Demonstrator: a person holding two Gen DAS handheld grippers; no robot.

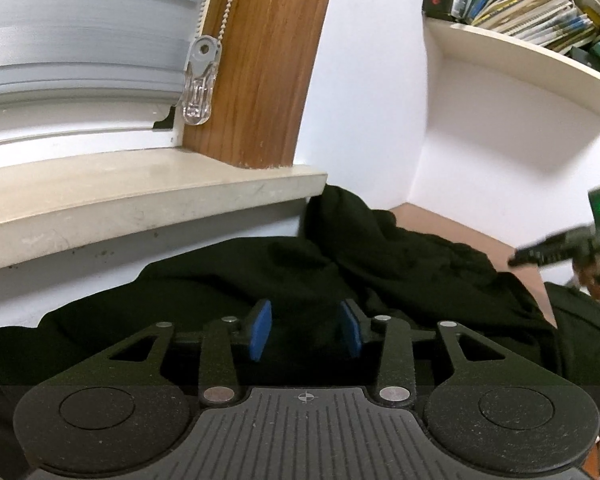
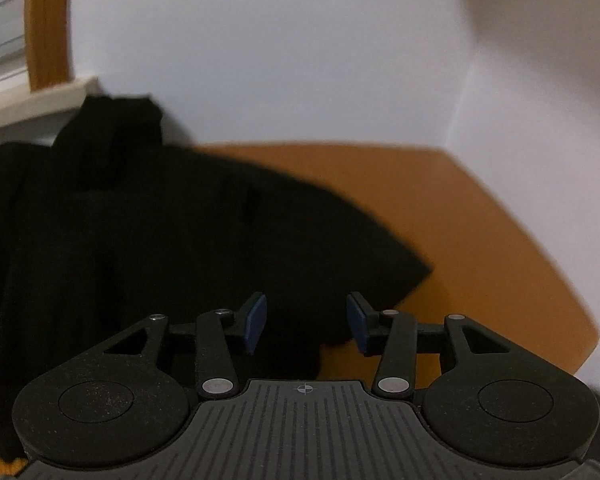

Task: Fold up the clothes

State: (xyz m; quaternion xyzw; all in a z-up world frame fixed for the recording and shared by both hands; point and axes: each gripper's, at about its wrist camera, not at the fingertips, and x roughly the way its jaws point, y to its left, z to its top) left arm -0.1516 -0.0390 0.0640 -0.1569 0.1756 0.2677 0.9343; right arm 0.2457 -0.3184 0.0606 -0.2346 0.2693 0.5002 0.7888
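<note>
**Black garment heaped on the bench beneath the windowsill**

Black garment (image 1: 340,264) lies as a soft, matte, rumpled heap on an orange-brown bench (image 2: 480,216), one bunched fold standing up against the white wall just under the end of the stone-like, pale windowsill (image 1: 148,196). In the right wrist view the cloth (image 2: 160,232) spreads across the left part of the bench and ends in a blunt pointed corner, with smooth bare benchtop to its right, running to the corner of two white walls.

The left gripper (image 1: 306,328) points a little downward over the garment. Its blue, flat pads (image 1: 260,330) stand partly apart; dark cloth shows beneath the gap, and neither pad visibly presses on it. The right gripper (image 2: 306,320) tilts more steeply down above the garment's near edge, its blue pads (image 2: 256,322) likewise parted and clamping nothing. In the left wrist view the right gripper (image 1: 540,254) appears blurred at the right edge, held in a hand (image 1: 592,280) above the cloth.

Behind the sill rise a wood-grain window frame (image 1: 268,60), grey blind slats (image 1: 80,40) and a bead chain with a clear plastic clip (image 1: 200,80). A cream shelf (image 1: 540,52) with leaning books (image 1: 540,12) hangs above the bench's far right corner.
</note>
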